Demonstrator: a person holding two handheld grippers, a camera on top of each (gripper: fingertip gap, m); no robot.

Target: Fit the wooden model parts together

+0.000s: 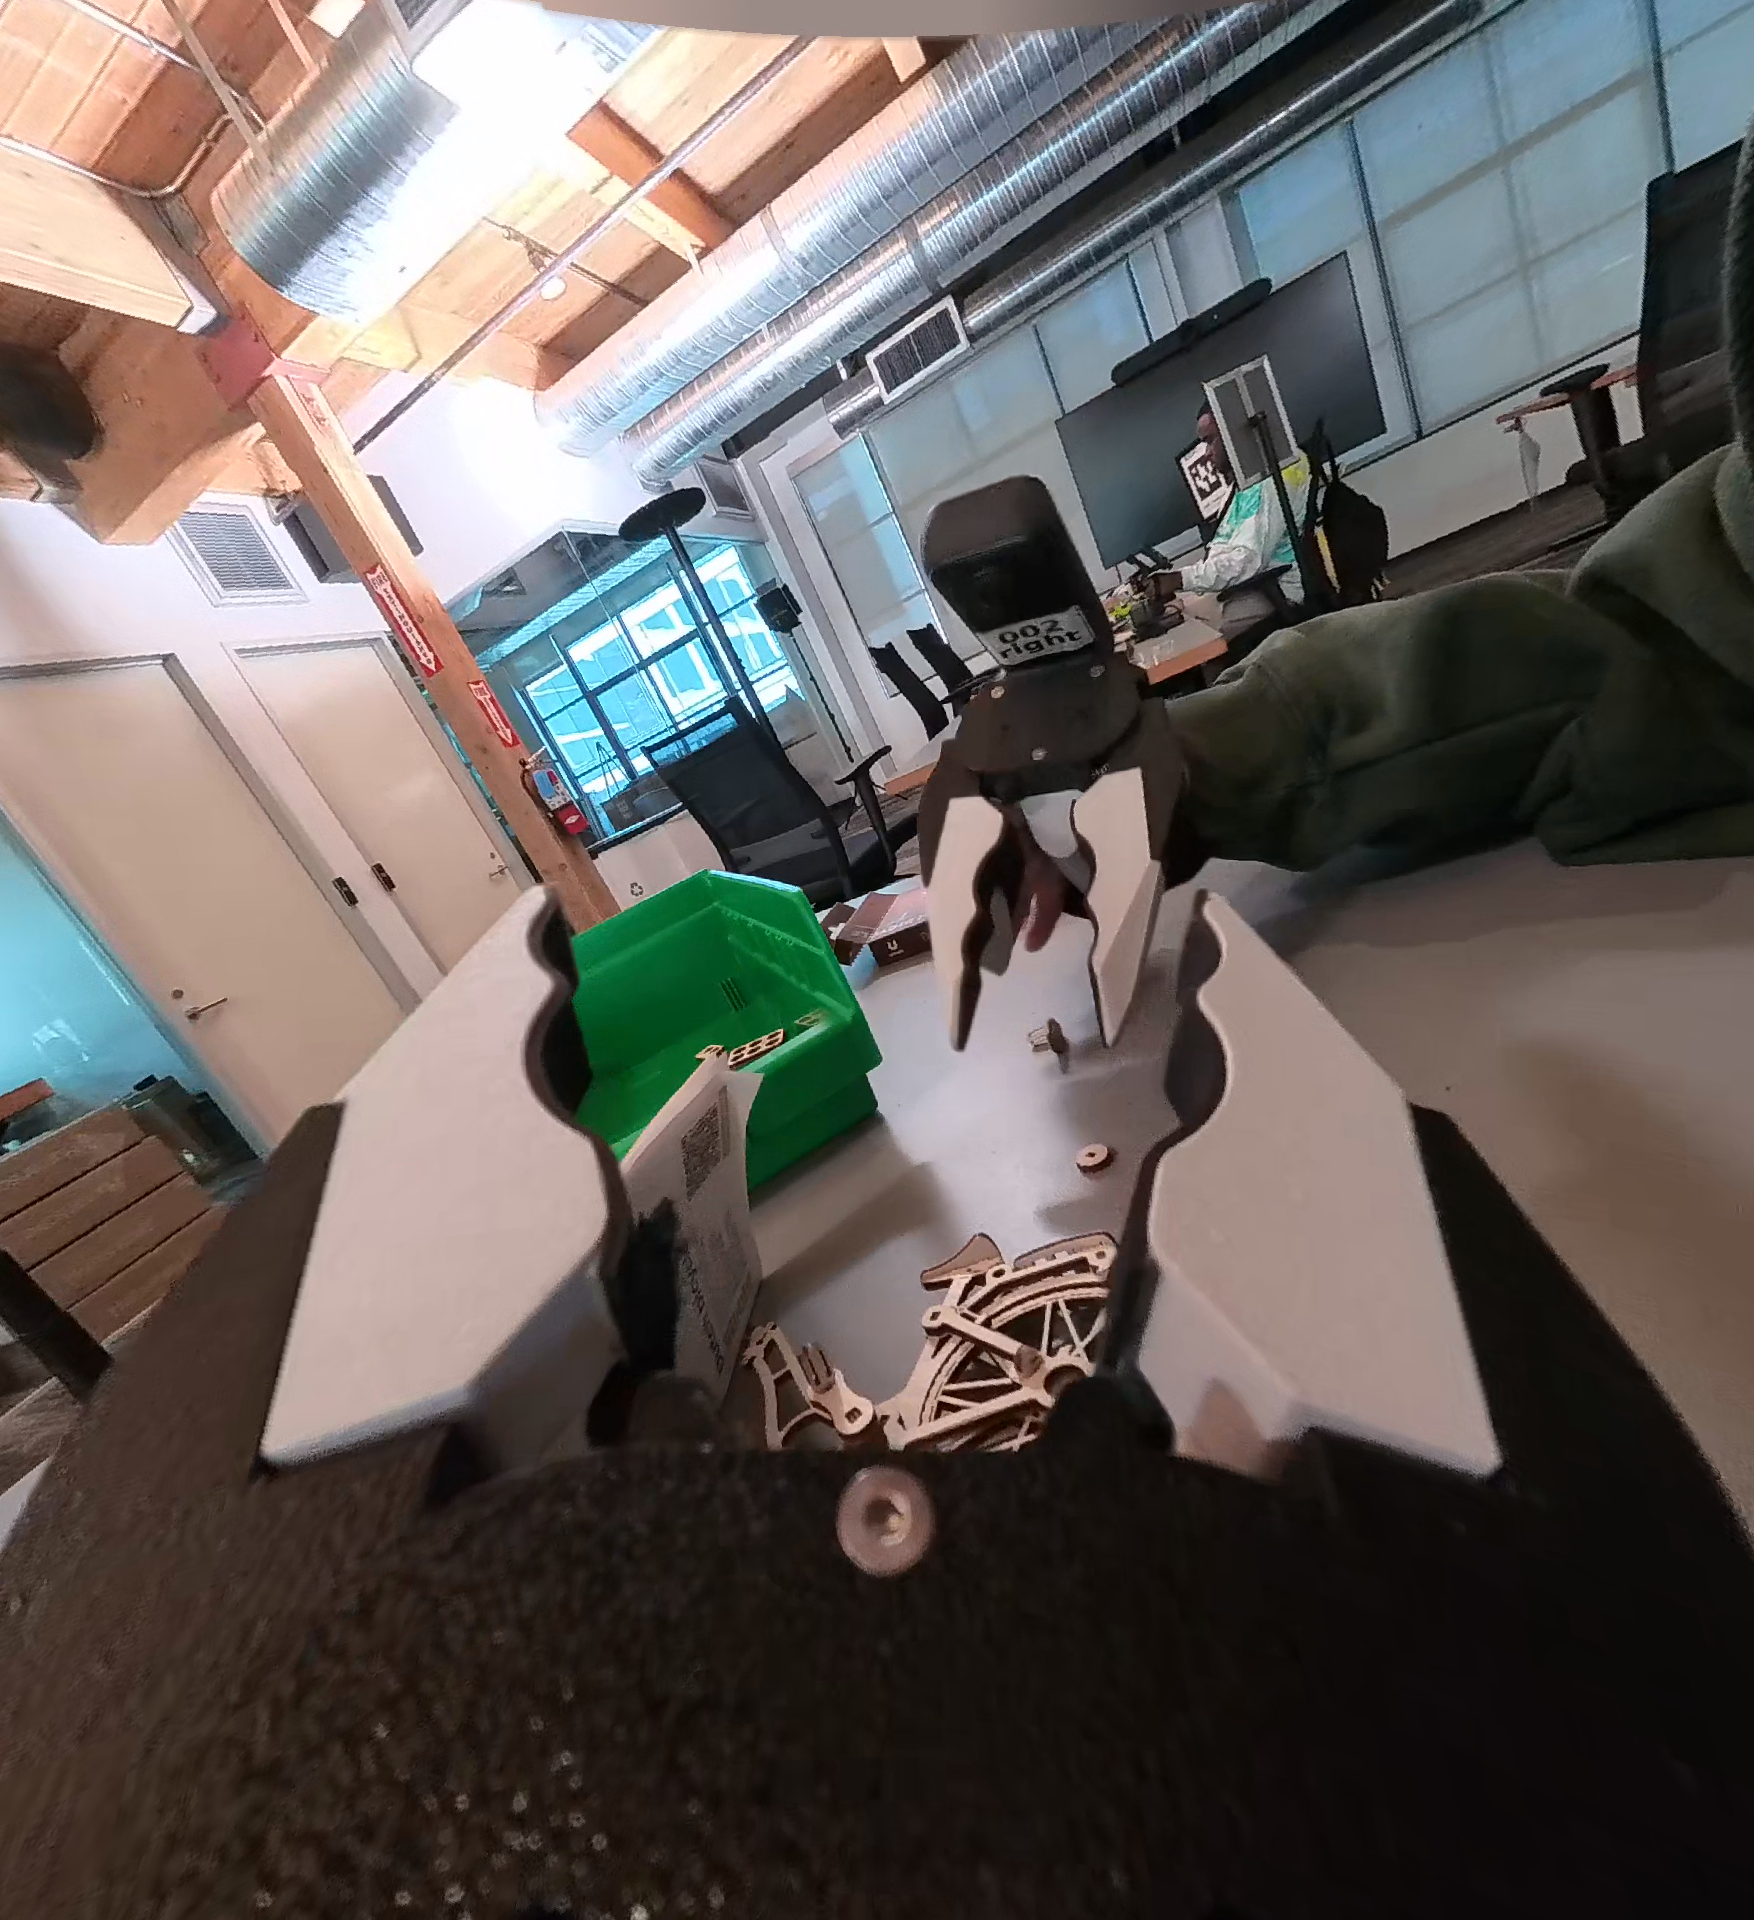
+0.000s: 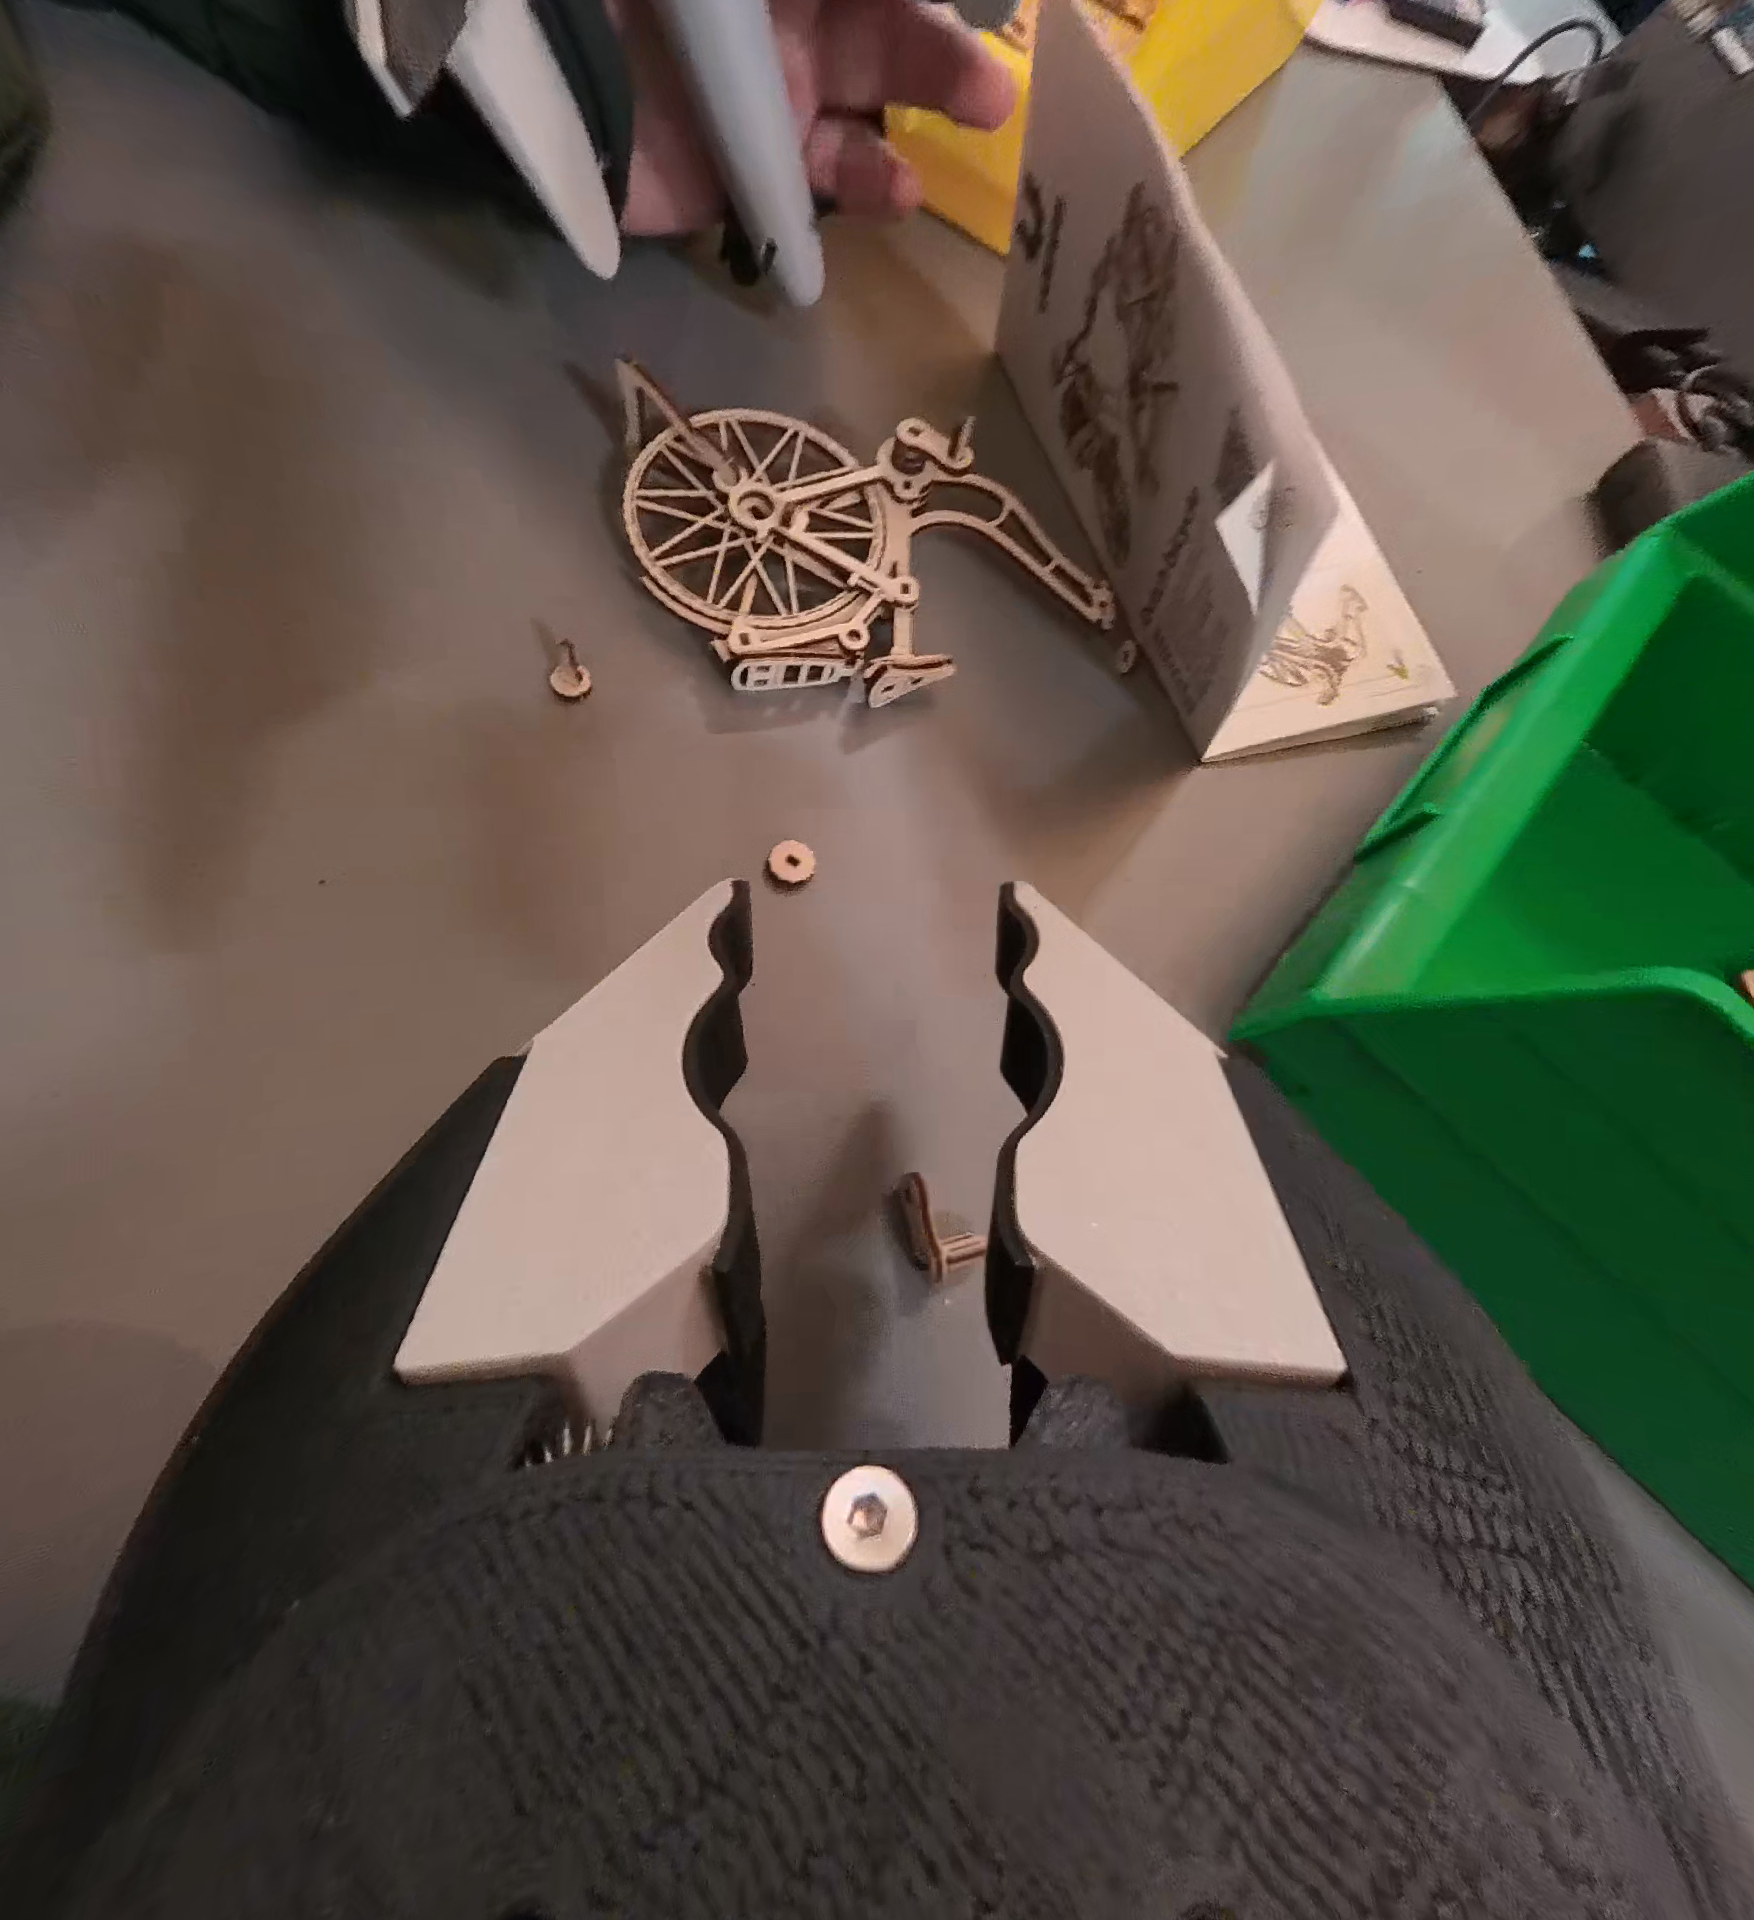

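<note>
A partly built wooden bicycle model [image 2: 790,551], with a spoked wheel and frame, lies flat on the grey table [image 2: 229,727]. It also shows in the left wrist view [image 1: 998,1351], low between my left fingers. My left gripper [image 1: 878,925] is open and empty above it, and shows at the top of the right wrist view [image 2: 701,275]. My right gripper [image 2: 873,894] is open and empty, low over the table. A small wooden crank piece [image 2: 930,1236] lies between its fingers, near the right one. A wooden washer [image 2: 792,862] lies just past the left fingertip. A small pin with a disc [image 2: 569,675] lies farther left.
An open instruction booklet [image 2: 1164,468] stands to the right of the model. A green bin [image 2: 1579,1039] with wooden parts inside is at the right. A yellow object [image 2: 1112,104] sits beyond the booklet. A person's green sleeve [image 1: 1475,727] rests on the table behind the right gripper [image 1: 1039,1029]. Left tips to right tips: about 15 centimeters.
</note>
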